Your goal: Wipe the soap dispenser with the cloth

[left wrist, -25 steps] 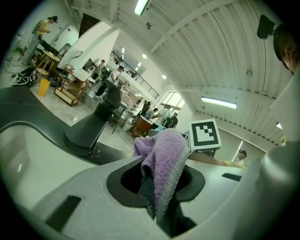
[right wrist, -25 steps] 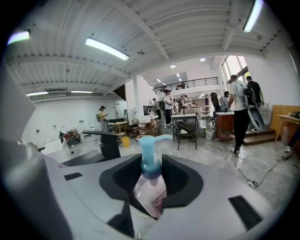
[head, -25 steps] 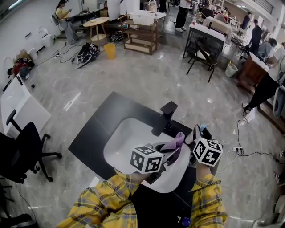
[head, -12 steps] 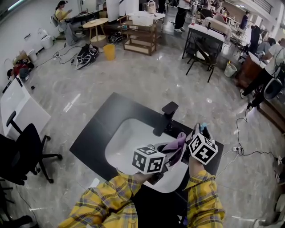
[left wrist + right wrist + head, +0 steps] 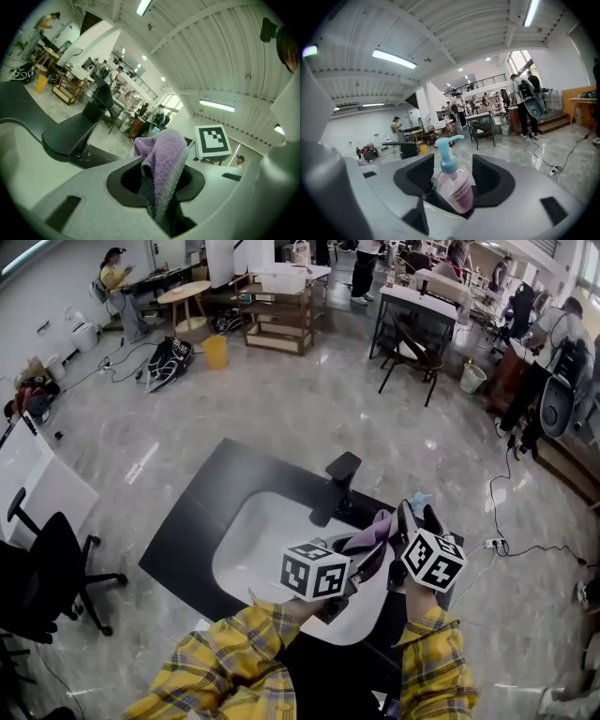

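Judged from the layout, the dispenser is being let go; left gripper (image 5: 364, 559) fingers (image 5: 93, 197) pinch the purple cloth (image 5: 164, 159); right gripper (image 5: 412, 521) fingers are spreading, the soap dispenser (image 5: 454, 185) tilted between them, right of the sink (image 5: 253, 540); next, withdraw without toppling it.

The cloth (image 5: 164, 159) is lilac terry with a pale grey edge and a darker grey underside. The soap dispenser (image 5: 452, 183) has a light blue pump on a clear bottle tinted pink, with a deeper pink label. The sink basin (image 5: 248, 540) is white, set in a black countertop (image 5: 202, 512) with a black faucet (image 5: 335, 484). The sleeves (image 5: 234, 667) are yellow plaid with dark lines. The floor (image 5: 281, 399) is grey marbled, the bucket (image 5: 216, 351) yellow and the office chair (image 5: 37, 568) black.
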